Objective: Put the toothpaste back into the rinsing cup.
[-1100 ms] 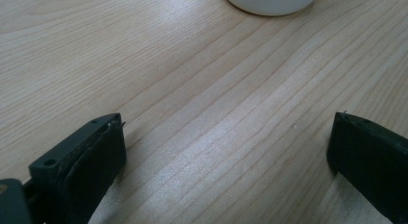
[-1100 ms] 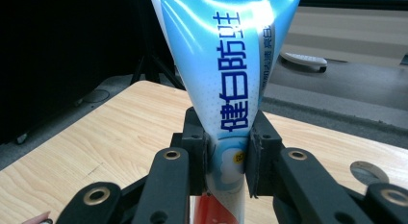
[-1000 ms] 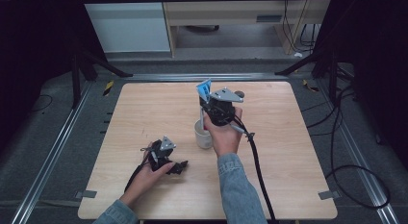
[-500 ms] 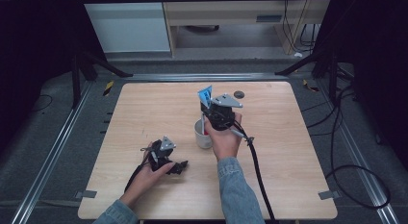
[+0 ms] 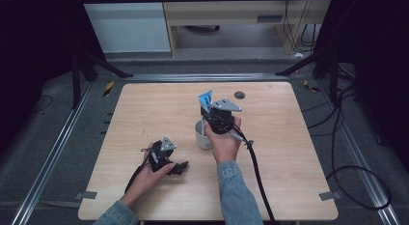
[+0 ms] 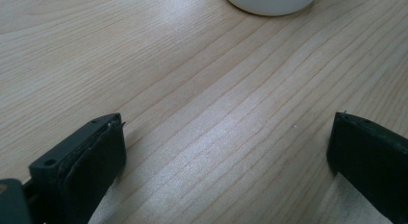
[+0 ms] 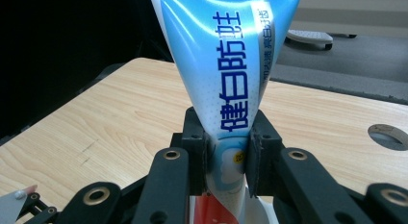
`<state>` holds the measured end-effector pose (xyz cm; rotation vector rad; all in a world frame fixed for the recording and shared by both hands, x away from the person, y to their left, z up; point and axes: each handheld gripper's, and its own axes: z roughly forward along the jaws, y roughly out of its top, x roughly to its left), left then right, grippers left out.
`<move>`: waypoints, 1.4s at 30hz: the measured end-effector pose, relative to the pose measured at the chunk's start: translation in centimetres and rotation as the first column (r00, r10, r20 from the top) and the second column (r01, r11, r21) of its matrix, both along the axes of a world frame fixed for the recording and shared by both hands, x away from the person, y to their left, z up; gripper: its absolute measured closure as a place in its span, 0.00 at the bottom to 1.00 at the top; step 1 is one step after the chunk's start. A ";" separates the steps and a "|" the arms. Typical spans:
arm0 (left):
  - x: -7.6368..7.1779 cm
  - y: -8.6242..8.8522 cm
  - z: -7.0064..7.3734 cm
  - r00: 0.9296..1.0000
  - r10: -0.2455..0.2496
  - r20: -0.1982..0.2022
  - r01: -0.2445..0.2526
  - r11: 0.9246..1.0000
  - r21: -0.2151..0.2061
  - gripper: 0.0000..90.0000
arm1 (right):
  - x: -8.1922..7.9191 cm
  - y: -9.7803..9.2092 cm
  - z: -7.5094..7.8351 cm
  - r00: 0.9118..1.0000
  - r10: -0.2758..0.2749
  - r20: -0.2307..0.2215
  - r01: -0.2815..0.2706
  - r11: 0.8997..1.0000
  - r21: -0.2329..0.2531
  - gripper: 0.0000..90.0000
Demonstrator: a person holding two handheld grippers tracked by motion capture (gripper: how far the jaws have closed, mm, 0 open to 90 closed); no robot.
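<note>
A blue and white toothpaste tube (image 7: 226,65) with blue printed characters stands upright between the pads of my right gripper (image 7: 226,159), which is shut on it. From above, the tube's flat end (image 5: 205,99) sticks up over the right gripper (image 5: 215,115), just beyond a white cup (image 5: 202,134) at mid-table. My left gripper (image 5: 179,167) rests low on the table near the front left, open. Between its two wide-apart jaws lies only bare wood, and the cup's base (image 6: 269,2) sits ahead of them.
The wooden table (image 5: 144,109) has a round dark hole (image 5: 239,94) near its far edge, also seen as a grommet (image 7: 388,135). A black cable (image 5: 255,167) trails from the right gripper toward the front edge. Dark floor and metal rails surround the table.
The right gripper with the toothpaste tube has drifted slightly right and toward me beside the cup. The left gripper has stayed put.
</note>
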<state>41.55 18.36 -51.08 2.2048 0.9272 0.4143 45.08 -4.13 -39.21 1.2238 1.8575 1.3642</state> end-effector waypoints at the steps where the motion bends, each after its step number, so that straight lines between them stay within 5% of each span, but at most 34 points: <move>1: 0.0 0.0 0.0 1.000 0.000 0.000 0.000 1.000 0.000 0.00 | 0.0 0.0 -0.1 1.000 0.001 -0.001 -0.001 1.000 -0.001 0.82; 42: 0.0 0.0 0.0 1.000 -0.001 -0.003 0.001 1.000 0.001 0.00 | 0.3 0.1 -2.8 0.998 -0.004 -0.061 0.006 0.999 0.034 0.81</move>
